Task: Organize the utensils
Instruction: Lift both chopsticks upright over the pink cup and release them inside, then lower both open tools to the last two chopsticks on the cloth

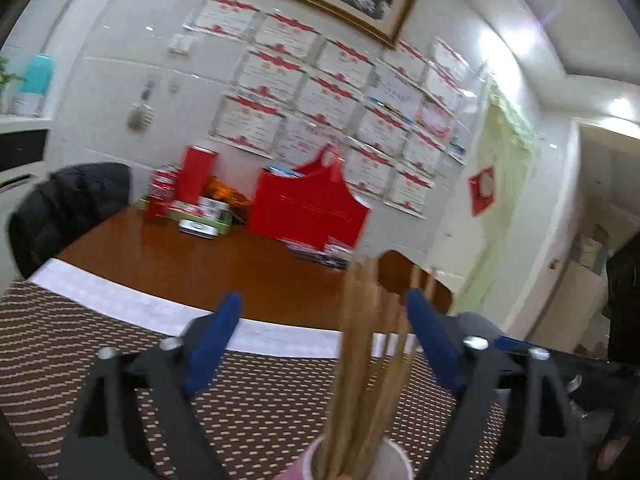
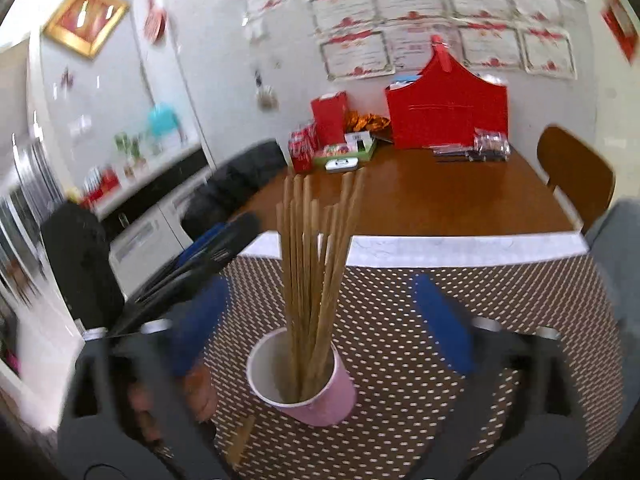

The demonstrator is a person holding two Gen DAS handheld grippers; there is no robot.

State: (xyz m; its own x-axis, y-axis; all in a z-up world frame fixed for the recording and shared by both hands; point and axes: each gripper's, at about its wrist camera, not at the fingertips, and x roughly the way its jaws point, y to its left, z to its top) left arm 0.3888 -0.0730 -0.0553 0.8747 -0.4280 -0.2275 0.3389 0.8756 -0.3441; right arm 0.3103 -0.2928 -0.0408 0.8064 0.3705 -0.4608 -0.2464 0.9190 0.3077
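Note:
A pink cup (image 2: 320,396) stands on the brown dotted mat (image 2: 500,300) and holds several wooden chopsticks (image 2: 312,264) upright. The cup (image 1: 384,464) and chopsticks (image 1: 360,360) also show in the left wrist view. My right gripper (image 2: 324,320) is open, its blue fingers (image 2: 444,324) on either side of the cup, above it. My left gripper (image 1: 324,344) is open and empty, with the chopsticks standing between its fingers (image 1: 212,344). Its arm shows in the right wrist view (image 2: 208,252), left of the cup. A loose chopstick (image 2: 240,440) lies on the mat by the cup.
The brown wooden table (image 2: 420,196) carries a red bag (image 2: 448,108), red boxes and cans (image 2: 320,128) at the far wall. A wooden chair (image 2: 576,172) stands at the right, black chairs (image 2: 80,264) at the left. A white strip (image 2: 460,248) edges the mat.

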